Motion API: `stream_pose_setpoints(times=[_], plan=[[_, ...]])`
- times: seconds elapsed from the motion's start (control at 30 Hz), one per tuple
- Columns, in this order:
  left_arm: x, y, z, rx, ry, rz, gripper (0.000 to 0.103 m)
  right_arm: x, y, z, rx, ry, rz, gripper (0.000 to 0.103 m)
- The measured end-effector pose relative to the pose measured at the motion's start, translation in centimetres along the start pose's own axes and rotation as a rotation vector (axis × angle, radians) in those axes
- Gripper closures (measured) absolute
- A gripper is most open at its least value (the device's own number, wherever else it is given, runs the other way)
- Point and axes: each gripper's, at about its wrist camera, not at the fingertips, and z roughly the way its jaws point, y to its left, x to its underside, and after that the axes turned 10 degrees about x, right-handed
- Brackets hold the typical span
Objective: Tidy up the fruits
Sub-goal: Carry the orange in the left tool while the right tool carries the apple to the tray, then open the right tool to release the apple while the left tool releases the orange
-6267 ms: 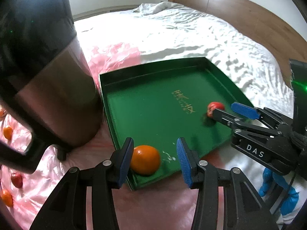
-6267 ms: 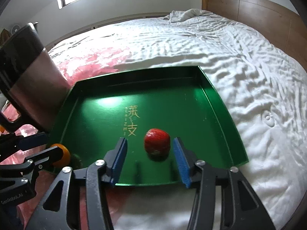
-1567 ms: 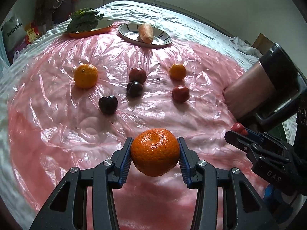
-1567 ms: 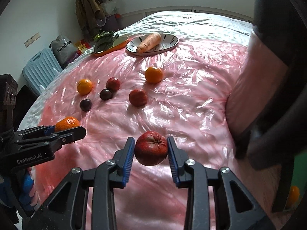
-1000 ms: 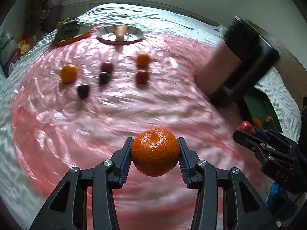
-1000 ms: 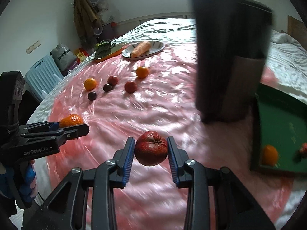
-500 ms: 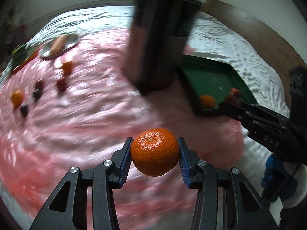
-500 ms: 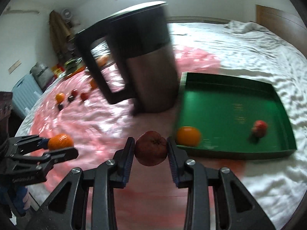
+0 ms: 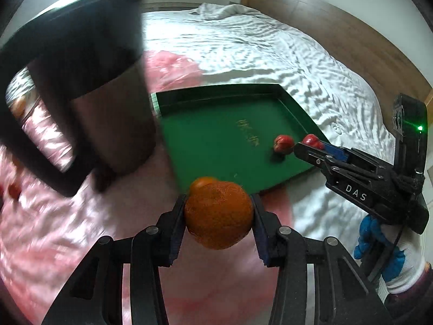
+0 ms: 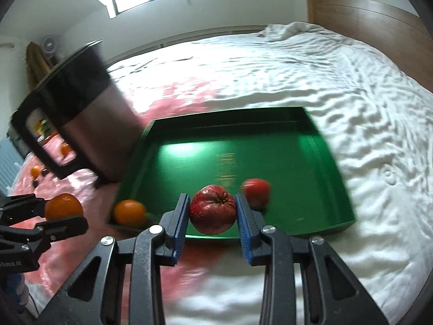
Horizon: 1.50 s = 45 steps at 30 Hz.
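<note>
Green tray (image 10: 311, 138) with gold lettering (image 9: 247, 132); an orange tangerine (image 10: 129, 212) and red apple (image 10: 257, 188) inside it (white rippled bedsheet (image 10: 351, 94) beyond the tray).

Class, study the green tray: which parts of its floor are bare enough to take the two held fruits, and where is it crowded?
The tray floor is bare across its far half and middle. Its near edge is crowded: an orange sits in the near-left corner, a red fruit toward near-right. The kettle borders the tray's left side.
</note>
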Motion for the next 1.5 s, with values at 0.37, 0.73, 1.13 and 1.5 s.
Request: stream_pose_setpoints(times=[0.37, 0.73, 1.13, 1.5], plan=[[-2.8, -3.4, 7.4, -0.005, 0.08, 0.063, 0.063, -0.4, -6.8, 4.2, 0.115, 0.039, 0.058, 0.049], [-2.5, -2.9, 11.0, -0.042, 0.134, 0.034, 0.063, 0.7, -7.8, 6.9, 0.127, 0.068, 0.045, 0.049], [-2.5, -2.8, 11.6, -0.092, 0.156, 0.05, 0.063, 1.0, -6.6, 7.2, 0.146, 0.087, -0.003, 0.047], [-3.2, -3.4, 10.2, -0.112, 0.129, 0.074, 0.053, 0.6, -6.3, 6.8, 0.169, 0.111, -0.018, 0.018]])
